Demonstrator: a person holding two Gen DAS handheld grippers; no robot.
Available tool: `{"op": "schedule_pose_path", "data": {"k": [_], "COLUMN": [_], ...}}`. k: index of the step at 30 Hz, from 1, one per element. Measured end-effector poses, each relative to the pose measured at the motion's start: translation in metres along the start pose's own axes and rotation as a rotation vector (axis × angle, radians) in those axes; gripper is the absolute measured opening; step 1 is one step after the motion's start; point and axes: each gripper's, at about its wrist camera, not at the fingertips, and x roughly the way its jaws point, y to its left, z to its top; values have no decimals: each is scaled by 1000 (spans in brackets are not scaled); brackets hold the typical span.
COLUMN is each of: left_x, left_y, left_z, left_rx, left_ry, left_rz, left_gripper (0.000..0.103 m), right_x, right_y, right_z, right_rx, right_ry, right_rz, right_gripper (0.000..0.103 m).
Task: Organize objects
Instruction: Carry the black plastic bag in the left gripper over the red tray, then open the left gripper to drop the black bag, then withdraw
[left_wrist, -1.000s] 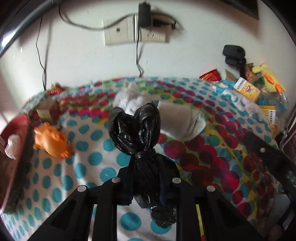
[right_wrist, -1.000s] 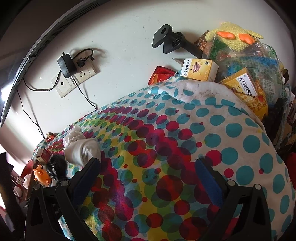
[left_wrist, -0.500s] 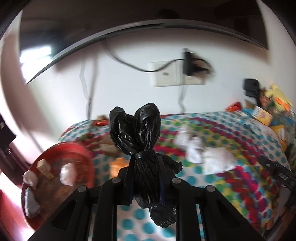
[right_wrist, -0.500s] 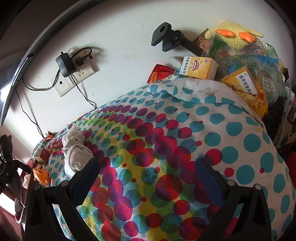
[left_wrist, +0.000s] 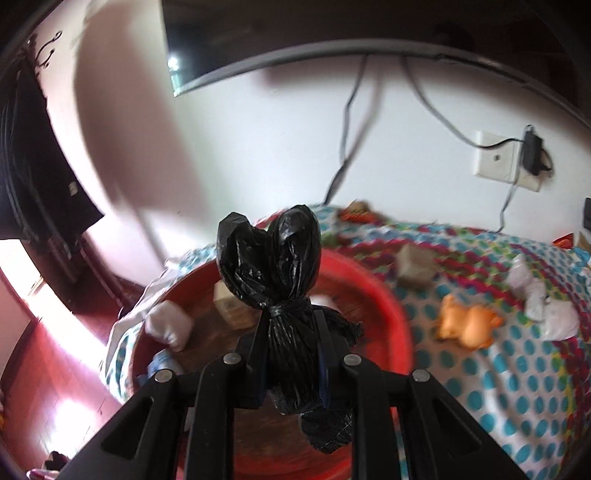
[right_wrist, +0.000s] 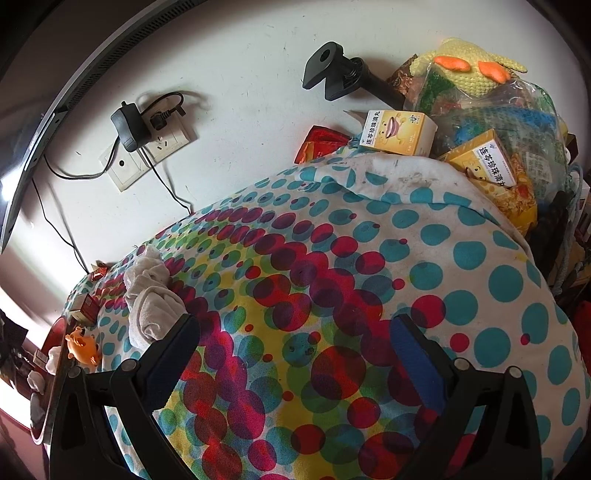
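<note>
My left gripper (left_wrist: 291, 350) is shut on a knotted black plastic bag (left_wrist: 273, 258), which hangs above a round red tray (left_wrist: 384, 295) at the left end of the table. In the tray lie a white pouch (left_wrist: 169, 324) and a small beige box (left_wrist: 231, 308). An orange toy (left_wrist: 467, 325) and a crumpled white cloth (left_wrist: 543, 306) lie on the dotted cloth to the right of the tray. My right gripper (right_wrist: 295, 332) stands open over the dotted cloth (right_wrist: 332, 277) with nothing between its fingers; the white cloth (right_wrist: 151, 299) and orange toy (right_wrist: 83, 345) show at its far left.
A small brown box (left_wrist: 413, 267) sits beyond the tray. Yellow medicine boxes (right_wrist: 397, 133), a knitted yellow toy (right_wrist: 472, 70) and bags pile up at the table's right end. A wall socket with a charger (right_wrist: 129, 127) and hanging cables are behind. The floor (left_wrist: 55, 369) drops away left of the tray.
My left gripper swung left with the black bag, from over the middle of the dotted cloth to above the red tray. The right gripper kept still.
</note>
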Motion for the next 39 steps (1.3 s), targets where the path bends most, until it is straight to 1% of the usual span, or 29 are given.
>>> {"op": "schedule_pose_path", "data": {"k": [3, 5, 9, 14, 22, 23, 37, 39], "left_x": [9, 14, 22, 29, 40, 42, 64, 68], "left_y": [29, 42, 61, 63, 56, 56, 57, 60], "left_z": [-19, -29, -44, -55, -57, -57, -70, -73], "left_rx": [12, 11, -29, -18, -6, -3, 17, 6], "left_ry": [36, 61, 104, 129, 150, 151, 208, 224], "left_rz": [33, 39, 24, 14, 6, 5, 27, 20], "left_gripper": [20, 20, 20, 20, 20, 20, 20, 23], "right_x": [1, 1, 1, 1, 1, 2, 3, 3], "right_y": [1, 3, 4, 3, 3, 3, 2, 2], "right_z": [1, 0, 0, 1, 1, 2, 3, 2], "right_rx": [1, 0, 3, 4, 5, -7, -8, -8], "right_ry": [3, 6, 6, 10, 8, 15, 25, 25], "right_rz": [2, 5, 3, 2, 1, 17, 12, 11], "right_gripper": [103, 103, 103, 103, 103, 103, 103, 103]}}
